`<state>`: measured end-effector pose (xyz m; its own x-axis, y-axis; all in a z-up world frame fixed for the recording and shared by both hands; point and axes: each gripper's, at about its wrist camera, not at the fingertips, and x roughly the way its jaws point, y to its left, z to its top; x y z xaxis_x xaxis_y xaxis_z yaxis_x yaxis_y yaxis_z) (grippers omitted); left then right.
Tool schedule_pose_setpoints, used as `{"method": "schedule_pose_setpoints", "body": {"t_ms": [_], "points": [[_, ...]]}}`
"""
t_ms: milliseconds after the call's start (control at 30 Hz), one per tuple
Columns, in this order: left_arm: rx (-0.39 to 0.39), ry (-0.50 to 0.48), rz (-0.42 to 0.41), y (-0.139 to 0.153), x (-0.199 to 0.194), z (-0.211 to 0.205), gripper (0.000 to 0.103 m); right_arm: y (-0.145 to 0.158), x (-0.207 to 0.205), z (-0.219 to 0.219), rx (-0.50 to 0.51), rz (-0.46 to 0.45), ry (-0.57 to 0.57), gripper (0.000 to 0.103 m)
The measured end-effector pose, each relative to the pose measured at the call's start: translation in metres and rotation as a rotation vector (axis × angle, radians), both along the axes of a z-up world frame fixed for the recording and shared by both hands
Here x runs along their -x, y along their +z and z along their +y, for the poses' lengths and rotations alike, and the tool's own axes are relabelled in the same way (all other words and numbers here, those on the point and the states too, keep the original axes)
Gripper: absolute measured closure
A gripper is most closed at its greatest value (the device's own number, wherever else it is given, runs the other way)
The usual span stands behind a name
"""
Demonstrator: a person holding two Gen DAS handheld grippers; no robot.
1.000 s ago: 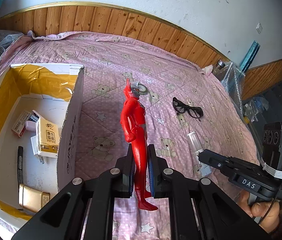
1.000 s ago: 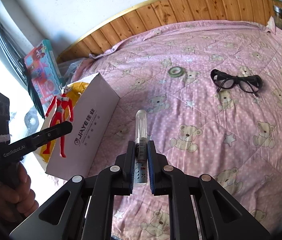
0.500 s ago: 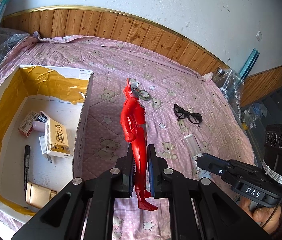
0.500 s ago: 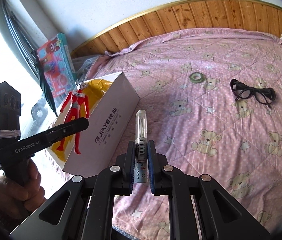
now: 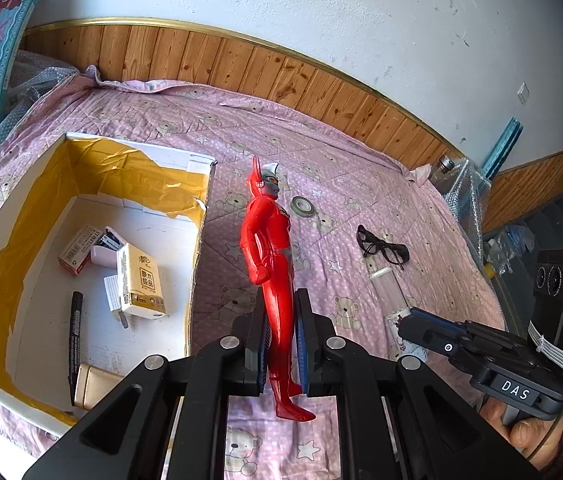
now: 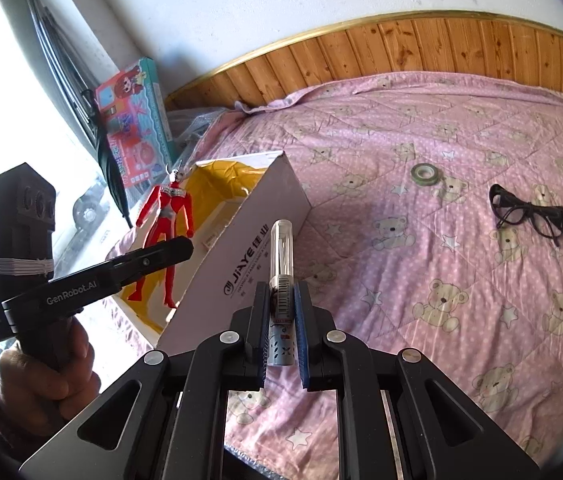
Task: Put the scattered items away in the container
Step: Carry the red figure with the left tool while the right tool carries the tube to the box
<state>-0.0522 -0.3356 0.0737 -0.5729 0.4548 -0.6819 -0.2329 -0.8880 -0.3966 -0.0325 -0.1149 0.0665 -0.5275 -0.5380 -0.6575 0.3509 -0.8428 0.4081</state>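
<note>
My left gripper point(image 5: 280, 312) is shut on a red toy figure point(image 5: 271, 256), gripped at the legs and held above the bed just right of the open white cardboard box point(image 5: 197, 248). In the right wrist view the same figure point(image 6: 165, 232) hangs over the box's near left corner point(image 6: 257, 216). My right gripper point(image 6: 282, 304) is shut on a clear tube with a barcode label point(image 6: 281, 276), held above the bed near the box's outer wall. Black glasses point(image 6: 529, 210) and a tape roll point(image 6: 425, 173) lie on the pink bedspread.
Inside the box lie a tissue pack point(image 5: 141, 280), a small carton point(image 5: 81, 250), a black marker point(image 5: 75, 328) and a tan item point(image 5: 97, 388). A wood-panelled wall point(image 5: 281, 72) borders the bed. A toy package point(image 6: 133, 120) leans at the left. A hand point(image 6: 41, 376) holds the left gripper.
Both grippers have risen and pulled back from the bed, each holding its item. The left view now shows more of the box interior; the figure sits nearer the box in the right view.
</note>
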Motion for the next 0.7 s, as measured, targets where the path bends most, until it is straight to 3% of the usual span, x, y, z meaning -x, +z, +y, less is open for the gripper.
{"method": "schedule_pose_setpoints", "body": {"t_ms": [700], "points": [[-0.027,0.110,0.021,0.008,0.001,-0.054,0.091,0.030,0.012,-0.073,-0.008,0.064,0.148,0.091]]}}
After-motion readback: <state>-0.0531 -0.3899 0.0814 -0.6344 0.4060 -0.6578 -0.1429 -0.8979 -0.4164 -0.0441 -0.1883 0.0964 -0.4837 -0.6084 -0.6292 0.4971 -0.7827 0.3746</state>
